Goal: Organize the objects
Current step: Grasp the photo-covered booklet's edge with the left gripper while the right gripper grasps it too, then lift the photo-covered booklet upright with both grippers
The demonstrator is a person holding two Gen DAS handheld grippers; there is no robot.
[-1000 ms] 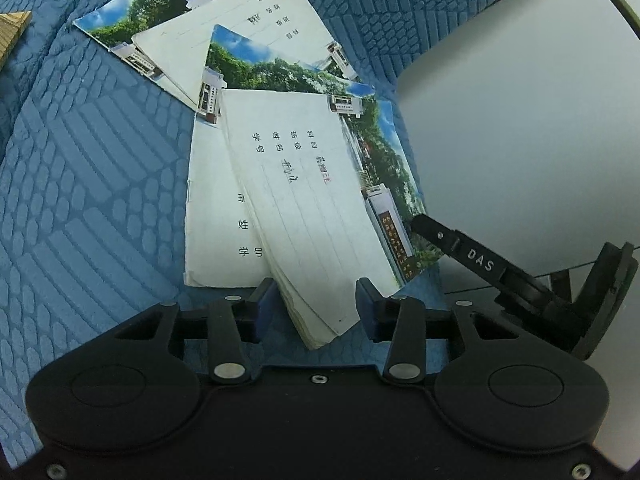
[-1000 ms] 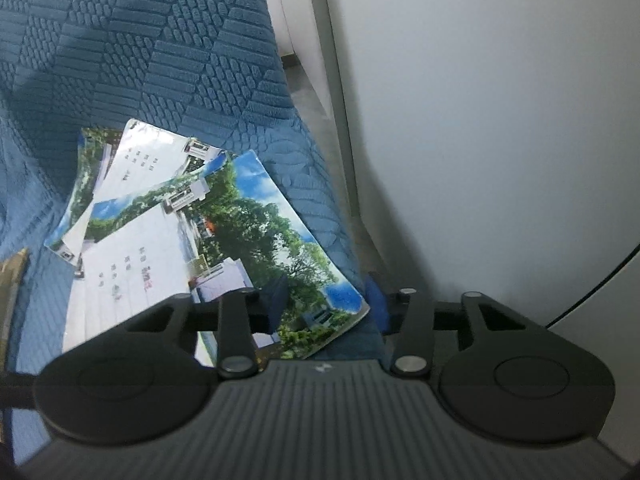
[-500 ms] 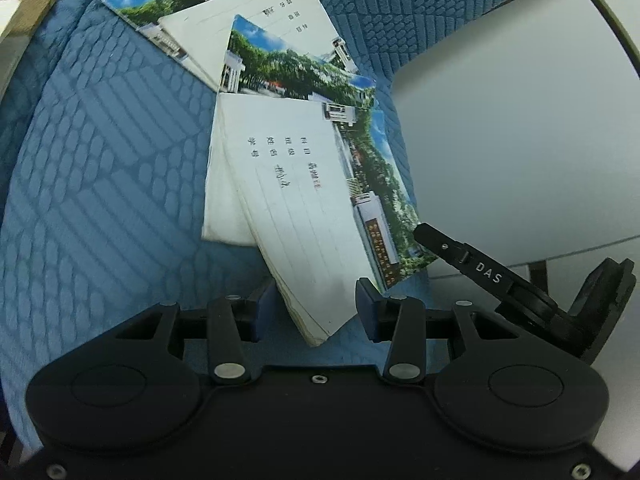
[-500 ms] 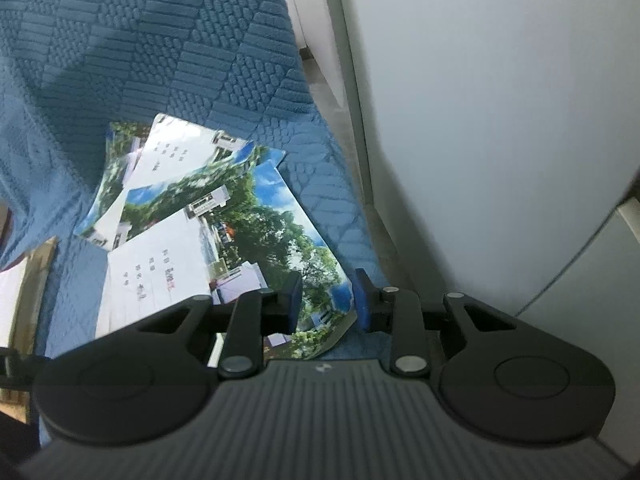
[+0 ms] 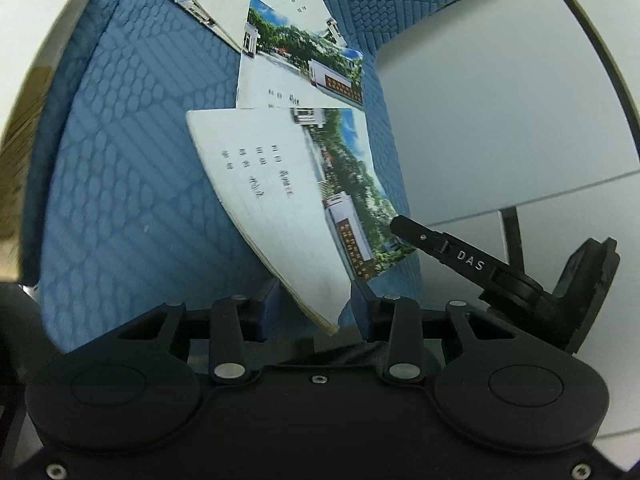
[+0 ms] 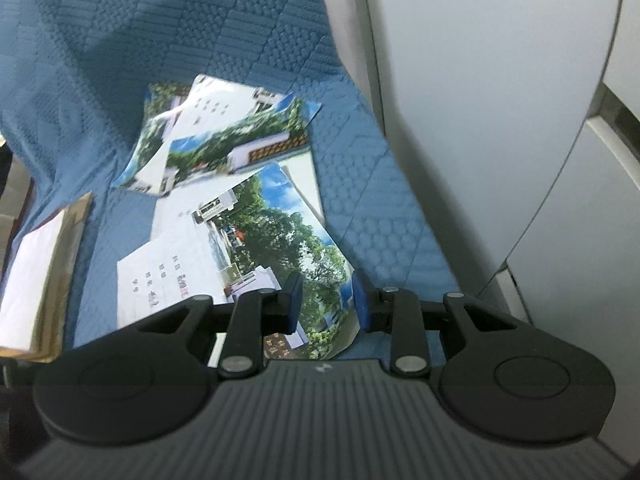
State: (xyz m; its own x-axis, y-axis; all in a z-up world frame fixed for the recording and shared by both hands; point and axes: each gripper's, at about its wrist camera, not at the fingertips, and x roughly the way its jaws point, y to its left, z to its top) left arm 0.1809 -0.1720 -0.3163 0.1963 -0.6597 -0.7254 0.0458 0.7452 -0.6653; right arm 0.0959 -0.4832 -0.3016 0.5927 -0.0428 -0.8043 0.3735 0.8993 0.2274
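Both tongs [image 5: 314, 312] [image 6: 327, 304] grasp one notebook [image 5: 288, 200] above other notebooks [image 5: 296, 64] on blue quilt [image 5: 132, 184].

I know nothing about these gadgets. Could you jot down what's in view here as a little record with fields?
Surface: blue quilted cloth
Held item: white notebook with a tree-photo cover
Left gripper: clamped on one corner of that notebook, jaws have just been closing
Right gripper: clamped on another corner of it, jaws have just been closing
Also on the cloth: overlapping photo-cover notebooks
Beside the cloth: plain white panel
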